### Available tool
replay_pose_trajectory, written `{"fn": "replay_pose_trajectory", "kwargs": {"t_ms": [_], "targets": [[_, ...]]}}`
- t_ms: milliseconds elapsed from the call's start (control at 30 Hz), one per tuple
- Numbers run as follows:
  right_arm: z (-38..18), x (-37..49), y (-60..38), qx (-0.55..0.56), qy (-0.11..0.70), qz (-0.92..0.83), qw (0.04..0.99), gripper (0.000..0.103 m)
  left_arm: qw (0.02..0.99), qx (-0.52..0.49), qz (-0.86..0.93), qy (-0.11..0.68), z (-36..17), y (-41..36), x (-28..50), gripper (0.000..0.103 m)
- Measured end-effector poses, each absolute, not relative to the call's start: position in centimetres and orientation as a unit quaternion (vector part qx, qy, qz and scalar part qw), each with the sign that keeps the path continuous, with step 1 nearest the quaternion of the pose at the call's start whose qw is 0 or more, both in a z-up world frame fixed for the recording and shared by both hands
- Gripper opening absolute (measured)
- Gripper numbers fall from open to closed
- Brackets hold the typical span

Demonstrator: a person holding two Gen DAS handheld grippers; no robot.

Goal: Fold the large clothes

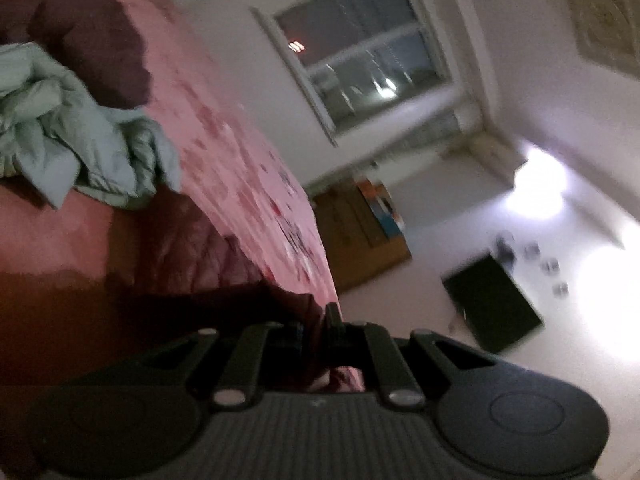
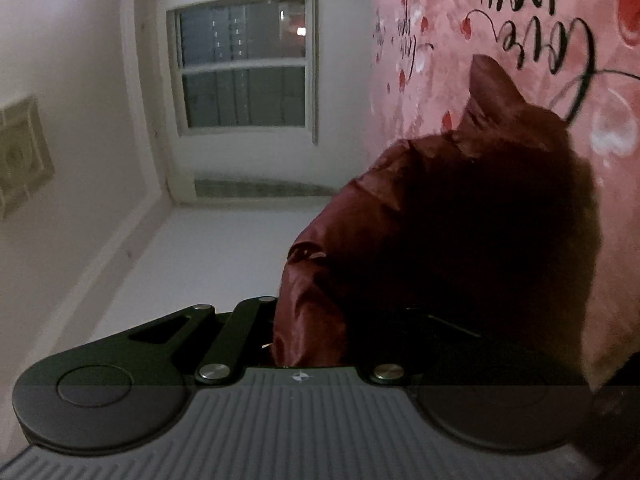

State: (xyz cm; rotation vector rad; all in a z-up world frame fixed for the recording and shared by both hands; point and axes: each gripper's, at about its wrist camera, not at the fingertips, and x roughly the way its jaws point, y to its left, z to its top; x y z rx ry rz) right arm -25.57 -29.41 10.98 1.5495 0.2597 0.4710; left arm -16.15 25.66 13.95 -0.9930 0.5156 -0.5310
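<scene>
Left wrist view: room tilted hard over and blurred, pink bedsheet printed with red hearts [image 1: 224, 148] running diagonally up the frame.
Bed surface: crumpled pale green quilted garment [image 1: 76, 148] lying on the sheet at the left edge, a dark plum patch of cloth [image 1: 96, 48] just beyond it.
Task garment: shiny dark maroon quilted jacket [image 1: 188, 264] spreads over the sheet in front of my left gripper [image 1: 332, 320], mostly in shadow.
Left gripper: my jaws are pinched together, a fold of the maroon jacket caught between them.
Room: white-framed window [image 1: 360, 52] in a pale wall, dark outside with small lights showing; brown wooden cabinet [image 1: 360, 236] below it; dark flat rectangle [image 1: 494, 304] on the pale surface at right, too blurred to name; bright glare beside it.
Right wrist view: same window [image 2: 244, 64] turned on its side, pale wall, a beige square patterned panel [image 2: 20, 156] at the left edge.
Right gripper: my right gripper [image 2: 304, 344] is clamped on a bunched edge of the maroon jacket [image 2: 440, 220], which bulks up over the right finger and hides it.
Writing: black script on the sheet [image 2: 460, 40] reads "Love you", seen upside down, repeated smaller nearer the window.
Brands: none I can read; a small white mark on the grey ribbed housing is too tiny to tell.
</scene>
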Motion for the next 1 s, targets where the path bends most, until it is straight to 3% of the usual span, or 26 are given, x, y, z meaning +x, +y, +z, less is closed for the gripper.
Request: {"fn": "replay_pose_trajectory", "kwargs": {"t_ms": [300,600,667,833,867,900,967,1000], "targets": [[8.8,-16.3,-32.4,0.74,0.058,0.195,0.641,0.011,0.814,-0.51,-0.151,0.234,12.2,25.6,-6.6,0.006],[3.0,-7.8,-32.8,0.75,0.038,0.182,0.634,0.013,0.821,-0.495,-0.094,0.268,9.5,24.0,2.1,0.006],[1.0,-6.3,-33.0,0.762,0.041,0.172,0.623,0.015,0.818,-0.493,-0.084,0.284,8.8,23.9,3.6,0.012],[-2.5,-3.7,-33.8,0.774,0.057,0.135,0.616,0.032,0.823,-0.491,-0.059,0.278,8.3,24.3,4.8,0.054],[-2.5,-3.7,-33.9,0.774,0.054,0.134,0.616,0.042,0.83,-0.485,-0.051,0.269,8.7,24.6,4.6,0.059],[-2.5,-3.6,-34.2,0.774,0.046,0.135,0.617,0.059,0.836,-0.48,-0.047,0.261,9.1,25.0,4.3,0.062],[-2.2,-3.5,-34.6,0.769,0.026,0.139,0.623,0.082,0.847,-0.47,-0.043,0.246,10.0,25.6,3.8,0.062],[-2.1,-3.2,-34.9,0.763,0.02,0.138,0.631,0.087,0.851,-0.464,-0.041,0.242,10.5,25.8,3.6,0.062]]}}
